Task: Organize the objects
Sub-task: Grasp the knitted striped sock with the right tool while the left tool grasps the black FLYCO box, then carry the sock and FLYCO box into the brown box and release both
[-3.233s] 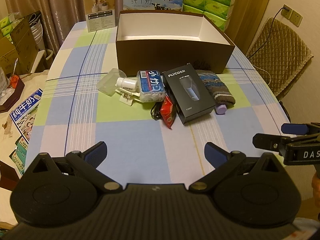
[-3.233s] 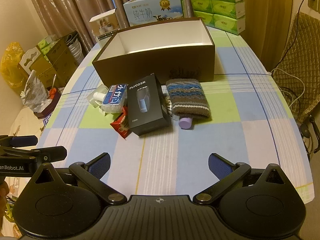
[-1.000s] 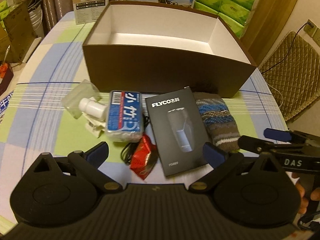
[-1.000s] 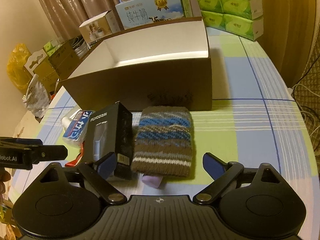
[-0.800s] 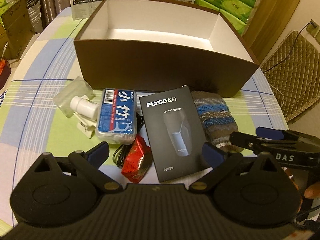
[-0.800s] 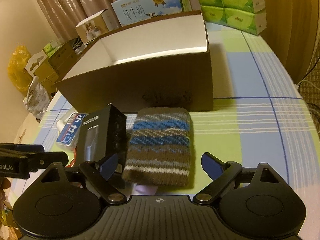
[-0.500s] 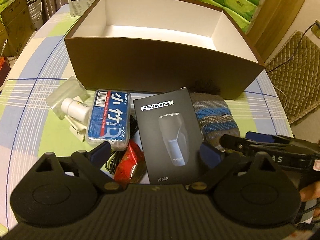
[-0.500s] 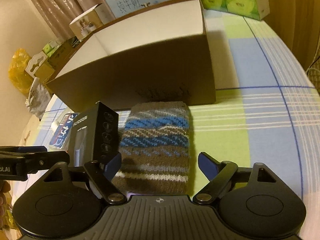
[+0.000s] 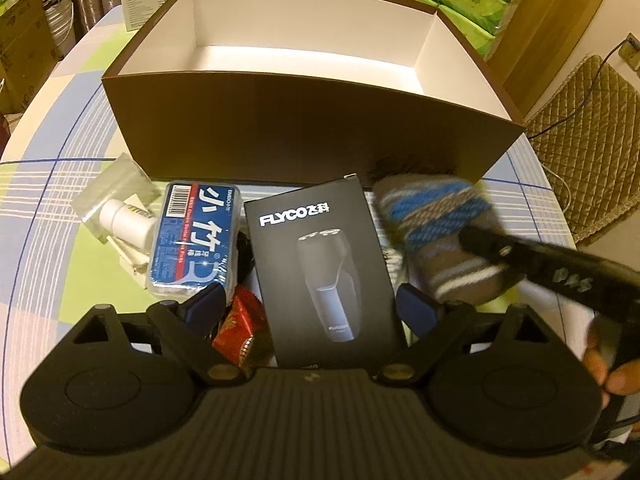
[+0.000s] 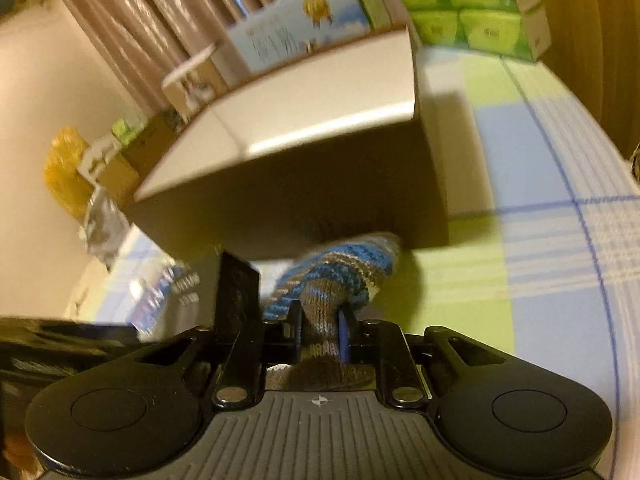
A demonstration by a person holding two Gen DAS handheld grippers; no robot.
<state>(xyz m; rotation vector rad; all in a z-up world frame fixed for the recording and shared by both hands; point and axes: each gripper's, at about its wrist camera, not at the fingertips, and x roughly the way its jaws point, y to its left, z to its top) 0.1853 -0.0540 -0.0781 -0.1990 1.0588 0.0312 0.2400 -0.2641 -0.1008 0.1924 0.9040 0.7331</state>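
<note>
Scene: household clutter lined up along the near wall of an open brown box (image 9: 304, 136) on a checked tablecloth (image 9: 48, 184), the box inside bare white
Right gripper (image 10: 320, 334): jaws have just snapped nearly shut and now pinch the near end of the striped knit sock (image 10: 344, 268), wool bunched between the pads
Sock's place: at 2 o'clock from the black shaver box (image 9: 324, 264) in the left wrist view, just beside it, far end close to the brown box's wall
Left gripper (image 9: 316, 308): jaws wide but narrowing, one finger either side of the shaver box's near end, pads not yet seen pressing on it
Neighbours: blue floss-pick case (image 9: 196, 240) at 9 o'clock of the shaver box, a small white bottle (image 9: 120, 216) further left, a red wrapper (image 9: 236, 332) at 7 o'clock
Risk, sock: pinched by one end only, it may droop and catch the box's rim, or slip from the pads
Risk, shaver box: as the left jaws shut, a finger could trap the wrapper or nudge the floss case; both grippers work close together and might collide
</note>
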